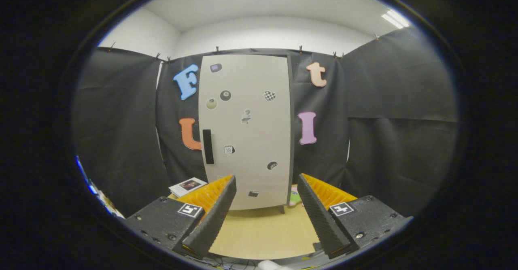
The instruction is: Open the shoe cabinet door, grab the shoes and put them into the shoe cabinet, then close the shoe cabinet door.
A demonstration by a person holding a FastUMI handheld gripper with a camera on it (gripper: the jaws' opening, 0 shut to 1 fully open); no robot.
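Pale grey shoe cabinet (246,132) stands shut on the wooden counter (263,233), well beyond the tongs (267,189), which gape wide, holding nothing. Dark handle (207,146) is slim; an off-centre approach likely slips off.

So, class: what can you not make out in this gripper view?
- Shoe cabinet interior: hidden by its shut door.
- Small stickers on the door: too small to tell.
- Colourful thing right of the cabinet: mostly behind it.
- Booklet: partly behind a finger; the open gripper holds nothing.
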